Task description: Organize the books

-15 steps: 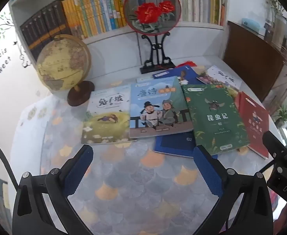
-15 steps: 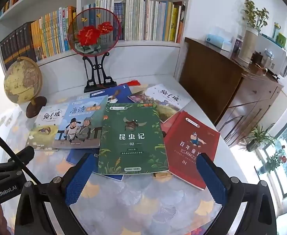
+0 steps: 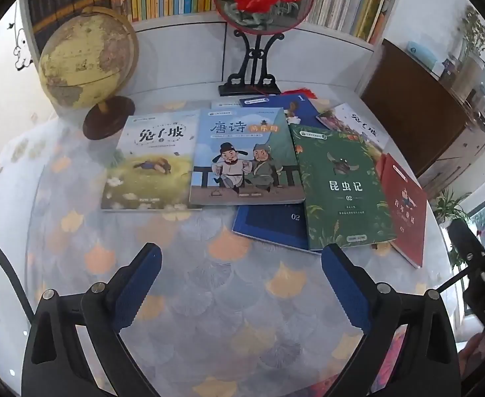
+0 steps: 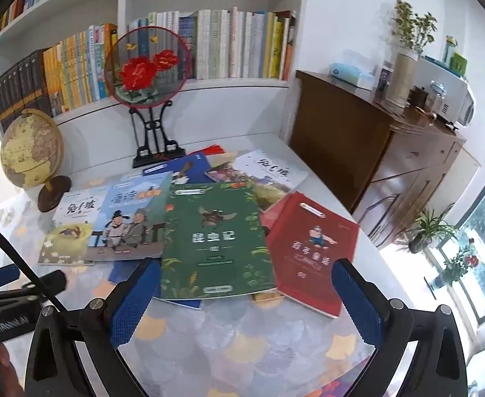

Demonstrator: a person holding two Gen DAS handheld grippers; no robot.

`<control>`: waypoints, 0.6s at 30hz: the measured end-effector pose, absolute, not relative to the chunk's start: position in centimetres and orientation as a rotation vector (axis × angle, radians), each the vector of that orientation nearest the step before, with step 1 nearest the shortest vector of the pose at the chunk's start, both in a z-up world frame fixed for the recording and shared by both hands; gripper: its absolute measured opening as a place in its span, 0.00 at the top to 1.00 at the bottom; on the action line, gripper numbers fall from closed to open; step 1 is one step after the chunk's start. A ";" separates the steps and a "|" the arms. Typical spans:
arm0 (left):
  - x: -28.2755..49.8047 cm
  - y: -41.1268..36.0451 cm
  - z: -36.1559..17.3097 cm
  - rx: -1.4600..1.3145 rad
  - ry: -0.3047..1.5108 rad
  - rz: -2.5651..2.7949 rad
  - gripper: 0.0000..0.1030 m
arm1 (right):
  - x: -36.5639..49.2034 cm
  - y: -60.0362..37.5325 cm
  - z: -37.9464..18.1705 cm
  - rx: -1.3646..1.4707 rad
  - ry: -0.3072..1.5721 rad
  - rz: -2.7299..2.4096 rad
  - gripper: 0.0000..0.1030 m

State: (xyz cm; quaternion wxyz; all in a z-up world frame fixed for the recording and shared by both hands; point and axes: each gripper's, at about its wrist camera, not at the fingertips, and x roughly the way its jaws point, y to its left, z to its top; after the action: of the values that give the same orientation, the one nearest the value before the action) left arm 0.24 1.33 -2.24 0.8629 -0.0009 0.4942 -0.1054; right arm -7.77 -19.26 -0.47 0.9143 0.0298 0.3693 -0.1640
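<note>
Cabinet-top plant (image 4: 411, 26) and microwave (image 4: 454, 96) clear only from the right wrist

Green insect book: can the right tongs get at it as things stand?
Probably yes. The green book lies on top of the pile, its near edge facing the open right tongs, with only bare tablecloth in between and nothing on the cover.

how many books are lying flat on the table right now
7: rabbit-hill book leftmost, Tang-poetry book, green insect book, red book rightmost, two blue books beneath, white book behind. Others may be hidden.
</note>
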 end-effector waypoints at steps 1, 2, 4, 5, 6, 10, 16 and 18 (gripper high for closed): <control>0.1 1.5 -2.2 0.004 1.024 -0.218 0.05 | -7.9 -19.9 -0.4 0.066 0.760 -0.347 0.00; 0.1 1.4 -2.1 0.007 1.017 -0.211 0.05 | -8.2 -20.3 -0.3 0.070 0.757 -0.353 0.00; 0.0 1.1 -2.0 0.006 1.009 -0.206 0.05 | -8.6 -21.5 0.1 0.077 0.745 -0.369 0.00; -0.1 0.8 -2.1 0.004 1.011 -0.202 0.05 | -8.6 -22.0 0.1 0.076 0.746 -0.378 0.00; 0.0 0.8 -1.9 -0.001 1.014 -0.199 0.05 | -8.5 -22.4 0.1 0.075 0.748 -0.382 0.00; -0.3 0.3 -1.3 -0.006 0.993 -0.157 0.05 | -7.8 -23.8 -0.1 0.099 0.752 -0.338 0.00; -0.9 -0.1 1.0 -0.078 0.918 -0.122 0.05 | -7.2 -24.0 0.7 0.106 0.685 -0.193 0.00; -1.2 -0.1 2.1 -0.117 0.873 -0.105 0.05 | -7.1 -23.9 1.7 0.095 0.643 -0.134 0.00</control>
State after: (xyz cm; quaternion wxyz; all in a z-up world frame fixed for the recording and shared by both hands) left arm -1.25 -0.13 2.05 0.9033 -0.0564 0.4223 -0.0510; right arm -7.07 -23.91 1.74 0.9455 0.0465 0.3156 -0.0659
